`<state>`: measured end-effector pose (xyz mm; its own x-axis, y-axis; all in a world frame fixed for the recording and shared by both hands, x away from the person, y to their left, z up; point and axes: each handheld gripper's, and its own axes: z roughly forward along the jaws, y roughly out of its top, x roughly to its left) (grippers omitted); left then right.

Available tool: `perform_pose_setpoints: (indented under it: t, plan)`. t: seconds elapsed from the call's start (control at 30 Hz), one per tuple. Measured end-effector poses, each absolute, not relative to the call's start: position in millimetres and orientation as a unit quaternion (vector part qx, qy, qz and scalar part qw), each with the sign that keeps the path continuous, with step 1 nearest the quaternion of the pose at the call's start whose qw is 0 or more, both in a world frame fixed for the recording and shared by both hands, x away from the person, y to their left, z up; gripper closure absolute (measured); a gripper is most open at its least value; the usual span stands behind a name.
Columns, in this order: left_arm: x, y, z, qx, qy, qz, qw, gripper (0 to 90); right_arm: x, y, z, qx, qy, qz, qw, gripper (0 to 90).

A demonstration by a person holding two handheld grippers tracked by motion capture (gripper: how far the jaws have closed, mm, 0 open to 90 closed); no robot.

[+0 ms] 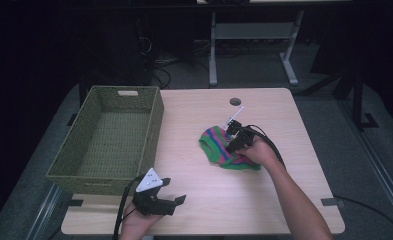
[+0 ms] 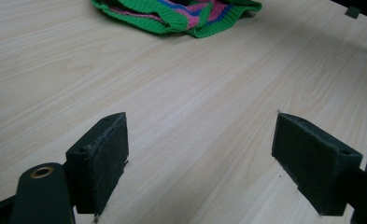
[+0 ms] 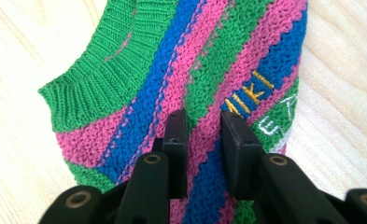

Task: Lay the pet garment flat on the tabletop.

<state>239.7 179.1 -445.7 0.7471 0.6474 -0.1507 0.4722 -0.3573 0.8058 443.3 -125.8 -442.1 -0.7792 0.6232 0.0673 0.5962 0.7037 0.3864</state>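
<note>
1. At the left of the table (image 1: 284, 205) we see one green woven basket (image 1: 109, 142), with nothing visible inside it. We judge it to be where the garment should go, so the putting-away is not yet done.
2. Our left gripper (image 1: 176, 202) rests near the table's front edge, just beside the basket's near corner. Its jaws stand wide apart with nothing but bare tabletop between them, as the left gripper view shows.
3. Right of centre lies one knitted striped garment (image 1: 224, 147) in green, pink and blue, crumpled flat on the wood and well apart from the basket.
4. Our right gripper (image 3: 203, 154) is down on the garment with its jaws drawn close together, a narrow ridge of the knit between the pads. We take it as pinched, though how firmly we cannot tell.
5. By our reading, the grasp is just made; the lift, the carry leftward and the drop into the basket remain.
6. Count: one basket, one garment, two grippers.
</note>
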Motion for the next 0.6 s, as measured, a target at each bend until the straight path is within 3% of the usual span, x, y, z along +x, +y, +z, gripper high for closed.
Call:
perform_pose_setpoints:
  t: [0.6]
  plan:
    - [240, 179, -446, 0.817, 0.341, 0.095, 0.456, 18.9, 446, -147, -435, 0.361, 0.897, 0.253, -0.013, 76.1]
